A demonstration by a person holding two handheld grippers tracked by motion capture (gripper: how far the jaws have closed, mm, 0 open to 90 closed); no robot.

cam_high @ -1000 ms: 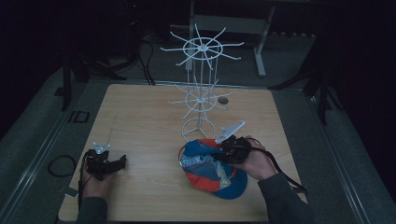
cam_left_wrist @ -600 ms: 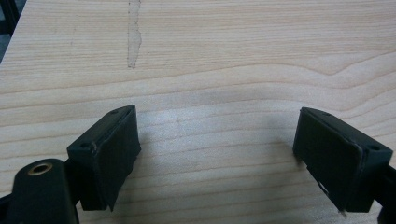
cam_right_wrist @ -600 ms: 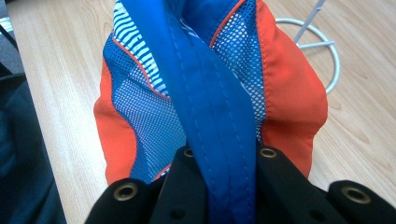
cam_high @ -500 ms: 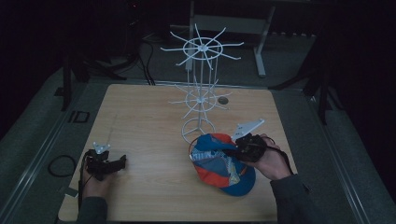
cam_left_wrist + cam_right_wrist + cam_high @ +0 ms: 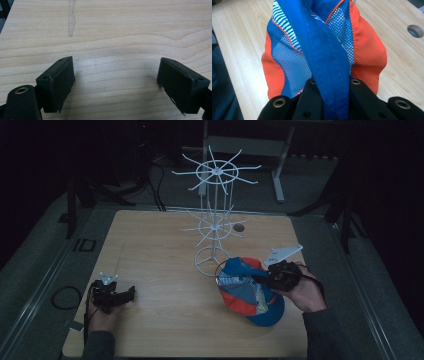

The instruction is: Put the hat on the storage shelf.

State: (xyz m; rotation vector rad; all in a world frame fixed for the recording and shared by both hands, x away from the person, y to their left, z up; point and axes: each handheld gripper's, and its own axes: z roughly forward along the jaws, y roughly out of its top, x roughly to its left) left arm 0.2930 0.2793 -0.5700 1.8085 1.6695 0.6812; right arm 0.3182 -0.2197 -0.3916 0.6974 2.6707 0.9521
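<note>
Now | cap [image 5: 324, 57] | clamped in right hand-held gripper [image 5: 331, 87] | seemingly by its band

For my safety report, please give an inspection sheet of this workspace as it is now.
Surface: wooden table, with a round hole near its far edge.
Job's things: blue-orange cap; white wire rack standing upright beside it.
Clutter: nothing seen.
Grippers: right gripper shut on the cap's blue band; left gripper open, low over bare wood.
Cables: one loops off the table's left side.
Surroundings: dark; metal stand legs behind.
</note>
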